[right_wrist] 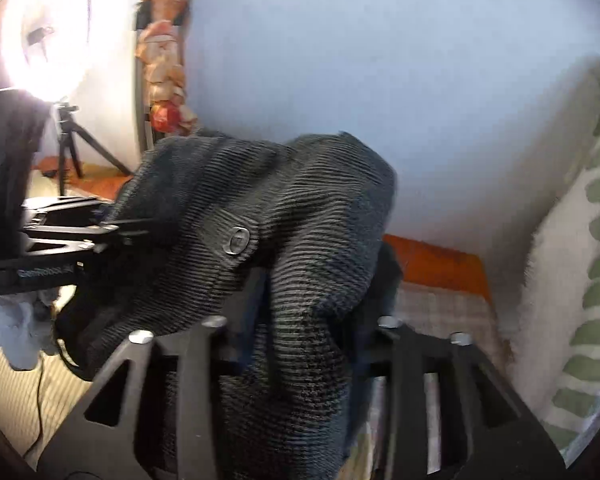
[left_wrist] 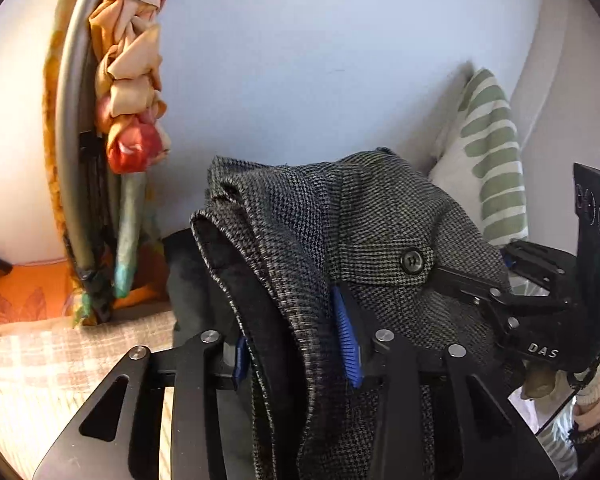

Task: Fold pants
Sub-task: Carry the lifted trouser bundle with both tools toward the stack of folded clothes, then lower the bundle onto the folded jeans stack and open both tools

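Holding these grey houndstooth pants (left_wrist: 380, 216) up in the air right now, both grippers clamped on the fabric near the waistband, so nothing is folded or laid down yet as far as I can judge. My left gripper (left_wrist: 296, 344) has its blue pads (left_wrist: 346, 340) pinching a thick bunch of the woven cloth, with the dark lining edge curling out on one side. My right gripper (right_wrist: 300, 328) is closed on another bunch close by, and the button (right_wrist: 238, 241) sits on the cloth stretched between the two.

What worries me: both grips look like they're on bunched, multi-layer folds, not a clean edge. If one layer slides out, the waistband will sag on that side and the fold line goes crooked. The grippers are also really close together, so most of the pants hang below out of view, and I can't tell whether the legs are aligned or twisted. Laying them down blind on the checked bedspread (left_wrist: 32, 360) could trap a twist underneath.

Other hazards: the striped pillow (left_wrist: 496, 152) is just off to the right, and the knotted orange scarf (left_wrist: 136, 80) hangs from a rail on the left. A wide swing could drag fabric over either one. The right view is blurry too, so I wouldn't trust it for fine detail.
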